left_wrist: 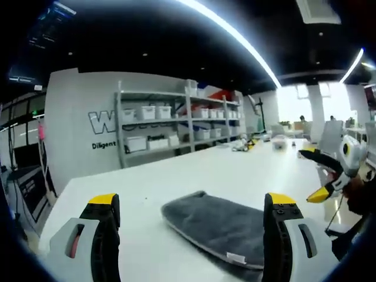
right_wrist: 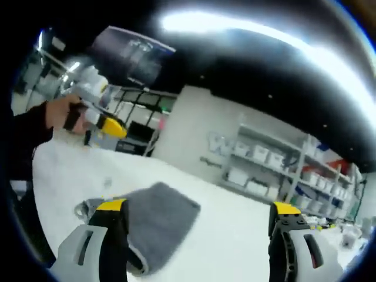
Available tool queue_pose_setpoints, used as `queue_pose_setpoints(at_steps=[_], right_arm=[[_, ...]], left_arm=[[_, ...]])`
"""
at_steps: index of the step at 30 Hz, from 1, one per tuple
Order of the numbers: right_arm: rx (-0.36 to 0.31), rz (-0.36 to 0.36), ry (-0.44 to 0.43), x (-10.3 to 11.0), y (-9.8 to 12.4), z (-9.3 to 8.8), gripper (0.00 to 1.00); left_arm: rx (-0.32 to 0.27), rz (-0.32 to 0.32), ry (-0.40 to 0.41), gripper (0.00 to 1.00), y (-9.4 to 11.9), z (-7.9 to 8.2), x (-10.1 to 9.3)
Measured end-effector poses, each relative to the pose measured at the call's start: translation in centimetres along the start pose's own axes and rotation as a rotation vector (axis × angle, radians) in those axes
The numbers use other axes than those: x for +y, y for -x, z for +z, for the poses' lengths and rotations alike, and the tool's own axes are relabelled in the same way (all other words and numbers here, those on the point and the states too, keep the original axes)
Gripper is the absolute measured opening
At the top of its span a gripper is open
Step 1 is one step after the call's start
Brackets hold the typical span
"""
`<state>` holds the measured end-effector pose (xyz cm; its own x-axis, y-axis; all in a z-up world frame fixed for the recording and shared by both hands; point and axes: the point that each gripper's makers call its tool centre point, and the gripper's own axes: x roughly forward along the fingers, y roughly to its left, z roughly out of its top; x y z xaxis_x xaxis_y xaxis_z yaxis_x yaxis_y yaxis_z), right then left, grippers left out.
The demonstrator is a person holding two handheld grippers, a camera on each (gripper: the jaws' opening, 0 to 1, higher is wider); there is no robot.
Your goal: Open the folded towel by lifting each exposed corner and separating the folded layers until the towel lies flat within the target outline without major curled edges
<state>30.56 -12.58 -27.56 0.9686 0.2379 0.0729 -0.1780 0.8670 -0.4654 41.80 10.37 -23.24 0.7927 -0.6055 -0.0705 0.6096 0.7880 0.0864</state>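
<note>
Folded grey towel (left_wrist: 214, 226) on white table (left_wrist: 194, 173), untouched; left gripper (left_wrist: 191, 202) and right gripper (right_wrist: 198, 208) both spread wide, empty, poised above it, seemingly preparing a corner lift.

A white table (left_wrist: 194, 170) carries one folded grey towel (left_wrist: 220, 226).

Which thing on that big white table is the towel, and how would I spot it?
Look at the long white table in front of the storage shelves. Near its front edge lies the towel, folded, dark grey and fluffy, with a small white tag at its hem.
</note>
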Motion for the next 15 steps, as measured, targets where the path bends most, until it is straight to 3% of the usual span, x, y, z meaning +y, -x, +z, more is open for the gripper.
queue_pose_setpoints(at_steps=[2,3,6,15], right_arm=[[0.005,-0.017,0.117,0.3,0.2,-0.2,0.99],[0.008,-0.022,0.217,0.8,0.3,-0.3,0.99],[0.002,0.003,0.329,2.1,0.6,-0.5,0.99],[-0.005,0.091,0.499,5.6,0.0,-1.5,0.99]], left_arm=[[0.007,0.003,0.006,1.00,-0.2,-0.3,0.3],[0.014,0.006,0.012,1.00,-0.2,-0.5,0.6],[0.020,0.016,0.028,1.00,-0.3,-0.8,1.3],[0.032,0.014,0.090,1.00,-1.0,-0.7,2.0]])
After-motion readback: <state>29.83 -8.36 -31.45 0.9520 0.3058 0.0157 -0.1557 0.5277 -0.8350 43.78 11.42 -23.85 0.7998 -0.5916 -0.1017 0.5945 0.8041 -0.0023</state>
